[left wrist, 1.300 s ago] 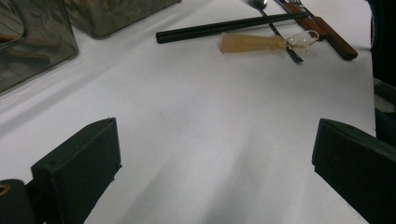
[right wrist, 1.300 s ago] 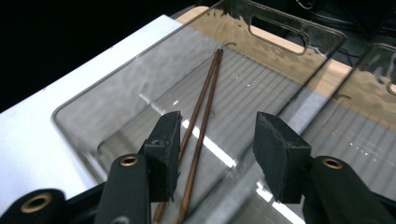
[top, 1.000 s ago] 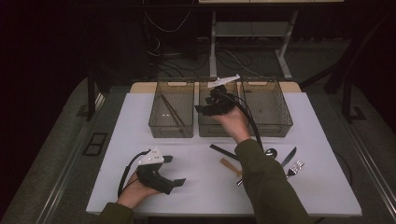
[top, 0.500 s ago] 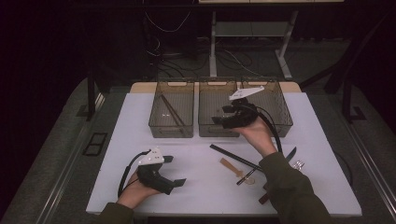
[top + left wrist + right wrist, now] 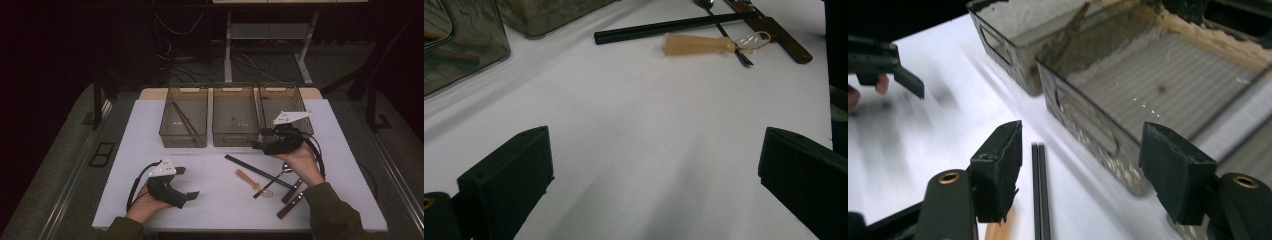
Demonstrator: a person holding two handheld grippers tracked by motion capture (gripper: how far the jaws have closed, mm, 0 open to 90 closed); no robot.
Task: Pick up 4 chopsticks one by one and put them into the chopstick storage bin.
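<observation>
Left gripper (image 5: 186, 184) low near table's front edge, jaws wide apart, nothing between; right gripper (image 5: 256, 145) held higher, tilted leftward, jaws just opened, empty

A white table (image 5: 220, 200) is seen from above. Three clear bins (image 5: 236, 122) are set side by side along its far edge. Near the right front, black chopsticks (image 5: 257, 171), a spoon (image 5: 272, 181), a tan stick (image 5: 247, 179) and two brown-handled pieces (image 5: 291, 199) are laid close together, some crossing. The left gripper (image 5: 172, 187) is rested on the table at the left front.
</observation>
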